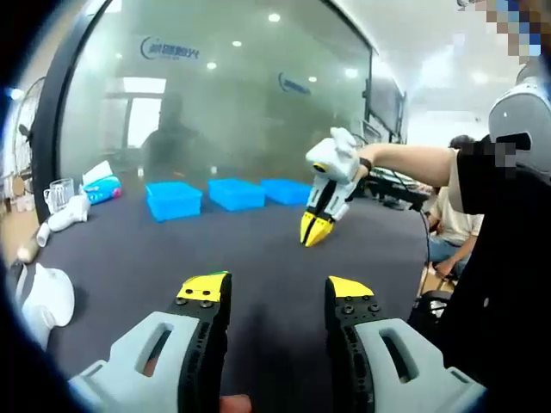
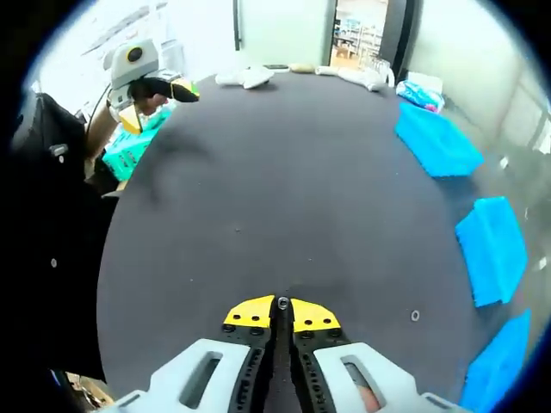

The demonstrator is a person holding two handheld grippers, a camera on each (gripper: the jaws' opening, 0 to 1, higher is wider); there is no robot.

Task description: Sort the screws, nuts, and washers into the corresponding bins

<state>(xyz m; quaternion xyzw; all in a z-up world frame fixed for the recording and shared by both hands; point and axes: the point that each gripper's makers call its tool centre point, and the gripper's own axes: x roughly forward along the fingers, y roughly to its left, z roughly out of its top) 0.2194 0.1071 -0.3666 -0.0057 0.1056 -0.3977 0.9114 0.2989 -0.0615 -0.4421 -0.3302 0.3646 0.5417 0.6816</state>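
Observation:
My left gripper [image 1: 275, 292] stands open above the dark table [image 1: 258, 258], with nothing between its yellow-tipped fingers. Three blue bins [image 1: 173, 200], [image 1: 235, 193], [image 1: 287, 190] stand in a row at the table's far side. A gloved hand holds my right gripper [image 1: 313, 234] tip-down just in front of them. In the right gripper view, that gripper [image 2: 282, 311] is shut, and a small round metal part [image 2: 282, 302], perhaps a nut, is pinched at its tips. A washer [image 2: 415, 316] lies on the table near the bins [image 2: 435, 138], [image 2: 492, 249], [image 2: 504, 361]. The left gripper [image 2: 164, 86] hovers at the far left.
A white jug [image 1: 43, 297], a cup [image 1: 58, 194] and a tissue pack [image 1: 103, 188] sit at the table's left end. A green box [image 2: 129, 146] lies off the table edge. A glass wall [image 1: 215, 103] stands behind the bins, and a seated person [image 1: 448, 224] is at the right.

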